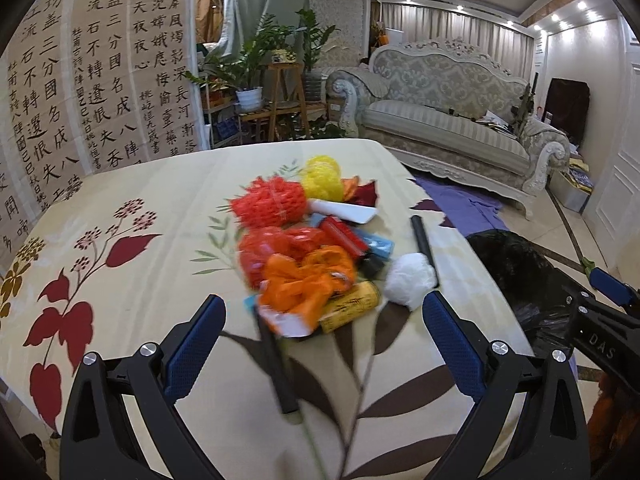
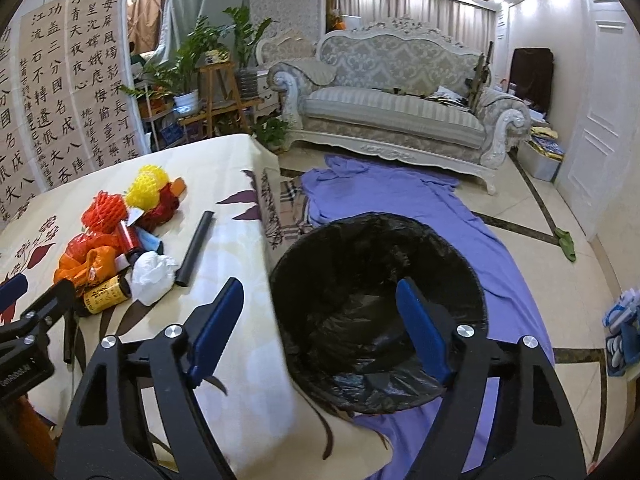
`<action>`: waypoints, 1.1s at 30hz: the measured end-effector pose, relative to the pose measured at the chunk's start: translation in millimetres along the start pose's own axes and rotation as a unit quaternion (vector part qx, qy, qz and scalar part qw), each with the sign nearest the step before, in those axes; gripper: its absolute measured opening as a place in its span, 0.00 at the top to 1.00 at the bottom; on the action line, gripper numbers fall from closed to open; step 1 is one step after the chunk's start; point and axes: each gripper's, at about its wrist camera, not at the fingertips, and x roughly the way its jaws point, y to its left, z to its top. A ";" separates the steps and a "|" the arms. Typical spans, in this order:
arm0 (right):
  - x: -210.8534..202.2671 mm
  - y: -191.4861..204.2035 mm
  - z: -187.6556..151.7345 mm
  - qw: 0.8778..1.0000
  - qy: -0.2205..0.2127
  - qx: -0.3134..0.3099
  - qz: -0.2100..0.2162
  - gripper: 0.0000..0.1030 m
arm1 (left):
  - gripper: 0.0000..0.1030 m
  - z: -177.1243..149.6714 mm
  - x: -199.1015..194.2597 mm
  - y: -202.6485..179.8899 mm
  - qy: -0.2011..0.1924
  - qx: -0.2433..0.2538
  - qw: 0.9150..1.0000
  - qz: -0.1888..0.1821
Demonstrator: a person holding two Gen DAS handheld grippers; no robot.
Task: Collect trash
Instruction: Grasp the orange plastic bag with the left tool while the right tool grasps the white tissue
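A pile of trash lies on the floral tablecloth: red foam nets, a yellow net, an orange plastic bag, a yellow can, white crumpled paper and two black tubes. My left gripper is open and empty, just short of the pile. My right gripper is open and empty, above the near rim of a bin lined with a black bag beside the table. The pile also shows in the right wrist view.
A purple cloth covers the floor under the bin. A sofa stands behind, with plants and a calligraphy screen at the far left. The table edge runs next to the bin.
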 end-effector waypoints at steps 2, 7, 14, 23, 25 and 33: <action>0.8 4.3 0.2 1.000 0.002 -0.004 0.005 0.26 | 0.08 -0.6 -2.6 6.7 -0.002 -0.002 1.000 0.005; 4.5 14.2 4.9 1.000 0.009 -0.013 0.017 0.27 | 0.25 2.4 -2.9 19.3 -0.003 -0.005 1.000 0.015; 8.5 19.6 8.6 1.000 0.014 -0.017 0.023 0.27 | 0.28 8.2 11.1 23.1 0.011 -0.010 1.000 0.002; 18.2 21.5 7.6 0.999 0.027 -0.018 0.028 0.27 | 0.40 8.6 36.1 14.4 0.032 0.005 0.999 -0.013; 20.2 22.3 7.5 0.999 0.030 -0.017 0.030 0.27 | 0.50 6.9 39.2 14.8 0.038 0.003 0.999 -0.019; 25.2 28.8 5.9 0.998 0.036 -0.022 0.036 0.27 | 0.61 4.0 34.0 13.9 0.026 0.006 0.999 -0.028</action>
